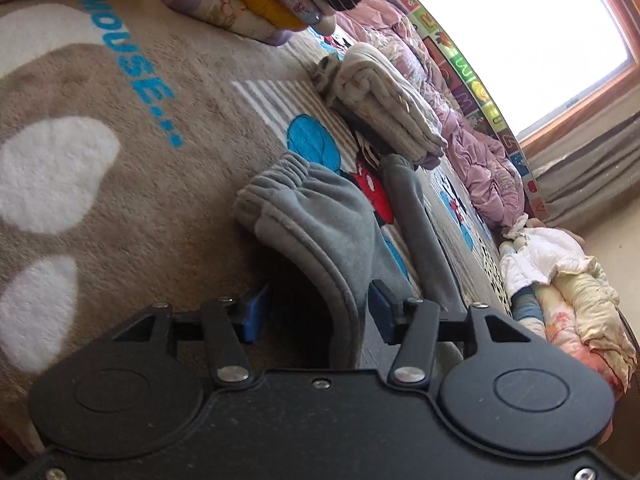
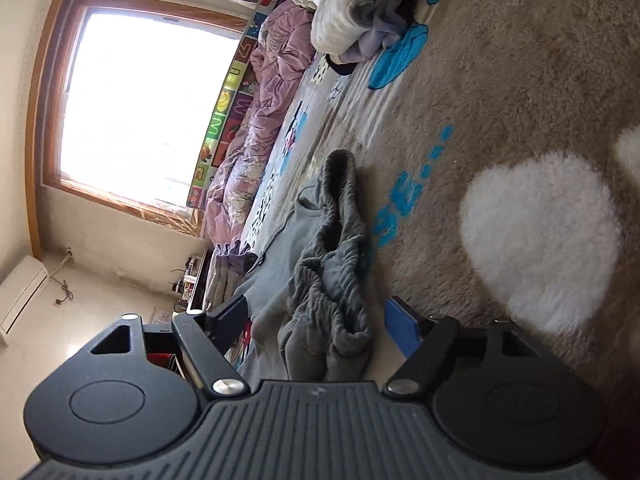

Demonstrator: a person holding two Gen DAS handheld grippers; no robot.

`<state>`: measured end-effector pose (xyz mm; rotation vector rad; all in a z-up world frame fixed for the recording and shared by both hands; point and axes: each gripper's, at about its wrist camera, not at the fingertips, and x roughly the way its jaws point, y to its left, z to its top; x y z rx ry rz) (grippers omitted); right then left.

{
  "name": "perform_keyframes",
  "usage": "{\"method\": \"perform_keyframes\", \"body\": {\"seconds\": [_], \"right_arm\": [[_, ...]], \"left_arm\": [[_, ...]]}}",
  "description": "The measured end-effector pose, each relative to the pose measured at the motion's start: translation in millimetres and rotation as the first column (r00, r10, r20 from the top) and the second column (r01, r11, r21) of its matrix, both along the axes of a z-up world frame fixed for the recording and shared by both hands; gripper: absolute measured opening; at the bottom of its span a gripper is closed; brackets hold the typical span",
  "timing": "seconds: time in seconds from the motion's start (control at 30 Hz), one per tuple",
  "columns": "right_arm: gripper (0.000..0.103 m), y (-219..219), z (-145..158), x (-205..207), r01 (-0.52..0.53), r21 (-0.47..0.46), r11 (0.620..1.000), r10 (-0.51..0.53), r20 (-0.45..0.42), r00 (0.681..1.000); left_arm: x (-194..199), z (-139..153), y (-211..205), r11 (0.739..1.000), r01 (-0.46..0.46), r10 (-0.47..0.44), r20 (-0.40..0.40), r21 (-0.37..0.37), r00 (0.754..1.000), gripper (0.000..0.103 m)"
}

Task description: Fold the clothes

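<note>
The left gripper [image 1: 318,314] was spread, and the grey trousers [image 1: 320,232] passed between its pads, contact unclear. The right gripper [image 2: 320,322] was spread too, around the waistband. The trousers lay on a beige rug [image 1: 132,168], a window [image 2: 148,108] behind.

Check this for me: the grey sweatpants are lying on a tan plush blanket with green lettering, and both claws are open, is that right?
Not quite. The lettering on the tan plush blanket is blue, not green, as the left wrist view shows. The grey sweatpants do lie on it, and the left claw and right claw are both open.
</note>
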<state>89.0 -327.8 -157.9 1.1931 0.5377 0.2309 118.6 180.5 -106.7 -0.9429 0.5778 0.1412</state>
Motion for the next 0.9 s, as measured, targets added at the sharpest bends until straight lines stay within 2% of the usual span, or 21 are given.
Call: {"method": "perform_keyframes", "body": {"seconds": [0.1,0.17,0.23,0.3,0.33,0.37,0.4,0.47,0.5,0.53,0.57,0.63,0.7,0.77,0.8,0.83,0.87,0.9], "right_arm": [[0.075,14,-3,7,-0.026,0.002,1.0,0.026,-0.015,1.0],[0.072,21,-8,13,-0.013,0.024,1.0,0.013,-0.029,0.999],[0.07,31,-6,24,-0.018,0.0,1.0,0.017,-0.035,0.999],[0.056,40,-5,35,-0.022,-0.03,0.999,0.021,-0.031,0.999],[0.038,44,-4,37,-0.018,-0.039,0.999,0.017,-0.025,1.0],[0.037,47,-3,40,-0.014,-0.047,0.999,0.014,-0.018,1.0],[0.035,48,1,37,-0.003,-0.047,0.999,0.003,-0.005,1.0],[0.028,42,9,27,0.031,-0.01,0.999,-0.031,0.025,0.999],[0.022,33,14,17,0.057,0.032,0.998,-0.059,0.057,0.997],[0.015,25,19,8,0.07,0.027,0.997,-0.072,0.071,0.995],[0.015,17,24,0,0.082,0.017,0.996,-0.084,0.084,0.993],[0.015,4,13,-7,0.076,-0.042,0.996,-0.075,0.032,0.997],[0.015,-2,-6,-8,0.056,-0.101,0.993,-0.062,-0.056,0.997],[0.011,-3,-16,-14,0.07,-0.069,0.995,-0.074,-0.061,0.995],[0.015,-4,-20,-18,0.078,-0.05,0.996,-0.081,-0.061,0.995],[0.024,-3,-18,-17,0.077,-0.053,0.996,-0.08,-0.059,0.995],[0.037,-2,-17,-17,0.073,-0.052,0.996,-0.076,-0.045,0.996],[0.043,-1,-15,-17,0.07,-0.052,0.996,-0.071,-0.03,0.997]], "left_arm": [[-1,-14,13,0.995,-0.04,0.041,0.009,-0.092,0.999,0.05],[1,-15,14,0.994,-0.053,0.056,0.023,-0.095,0.998,0.049],[6,-15,15,0.995,-0.064,0.066,0.029,-0.082,0.997,0.047],[11,-17,17,0.994,-0.068,0.071,0.032,-0.086,0.997,0.037],[13,-18,18,0.994,-0.069,0.072,0.034,-0.089,0.997,0.034],[15,-18,19,0.993,-0.071,0.074,0.036,-0.091,0.997,0.018],[16,-15,19,0.994,-0.056,0.06,0.05,-0.089,0.997,0.009],[6,12,14,1.0,-0.006,0.011,0.174,-0.03,0.985,0.008],[1,25,9,1.0,0.008,-0.014,0.214,0.027,0.977,0.008],[-3,37,3,0.996,0.018,-0.04,0.247,0.09,0.968,0.008],[-8,49,-2,0.988,0.026,-0.068,0.277,0.153,0.958,0.008],[-3,36,-5,0.985,0.07,-0.095,0.162,0.157,0.982,0.008],[-2,2,2,0.993,0.09,-0.091,0.003,0.082,0.996,0.009],[-9,-16,13,0.998,0.062,-0.062,-0.038,-0.006,0.997,0.015],[-12,-17,18,0.998,0.048,-0.049,-0.032,-0.029,0.998,0.027],[-15,-15,22,0.999,0.024,-0.024,-0.02,-0.029,1.0,0.035],[-17,-13,25,1.0,0.001,-0.001,-0.006,-0.026,1.0,0.044],[-18,-15,26,1.0,-0.009,0.009,-0.001,-0.029,1.0,0.045]]}}
